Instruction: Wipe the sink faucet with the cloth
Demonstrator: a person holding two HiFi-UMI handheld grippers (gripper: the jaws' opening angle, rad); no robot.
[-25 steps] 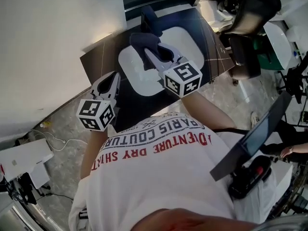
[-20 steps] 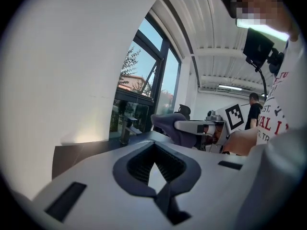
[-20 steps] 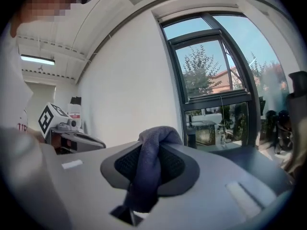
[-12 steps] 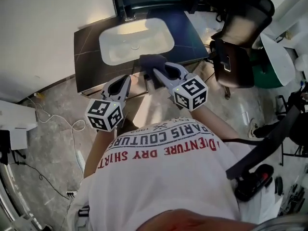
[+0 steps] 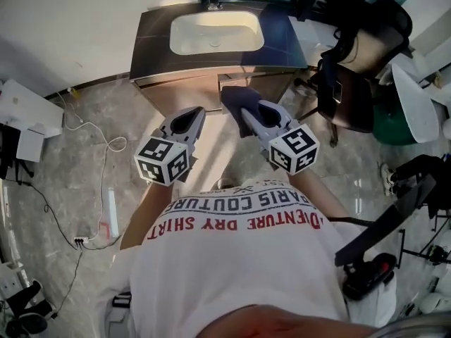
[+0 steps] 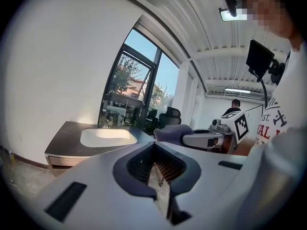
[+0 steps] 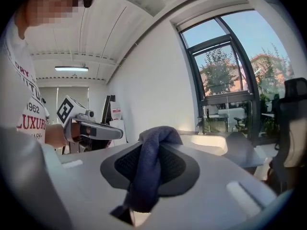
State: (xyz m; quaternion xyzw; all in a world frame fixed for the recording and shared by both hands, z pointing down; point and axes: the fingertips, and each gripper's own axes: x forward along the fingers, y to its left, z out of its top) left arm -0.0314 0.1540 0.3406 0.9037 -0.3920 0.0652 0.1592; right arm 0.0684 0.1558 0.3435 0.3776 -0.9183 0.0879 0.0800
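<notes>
Right gripper point(image 7: 156, 145): its jaws are being pressed together on the cloth point(image 7: 146, 176), which is being pinched between the pads and is bulging out over the tips.
Cloth: the dark blue cloth point(image 5: 236, 98) is being carried in the air in front of the vanity's wooden cabinet front point(image 5: 183, 86). It is near the front edge of the counter point(image 5: 151, 30) and is touching neither sink nor faucet.
Left gripper point(image 6: 156, 150): its jaws are being held together with nothing between them, and only a sliver of floor is showing through the slit.
Both grippers: the left gripper point(image 5: 192, 115) and the right gripper point(image 5: 248, 111) are being held side by side, apart from each other, just ahead of the person's white printed shirt point(image 5: 239, 259).
Sink point(image 5: 217, 32): the white basin is being shown set into the dark counter, well apart from both grippers.
Faucet point(image 5: 211, 4): it is being shown at the sink's far rim, with nothing touching it.
Surroundings: a black office chair point(image 5: 352, 55) is standing to the right of the vanity, and cables point(image 5: 84, 139) are lying on the stone floor at the left.
</notes>
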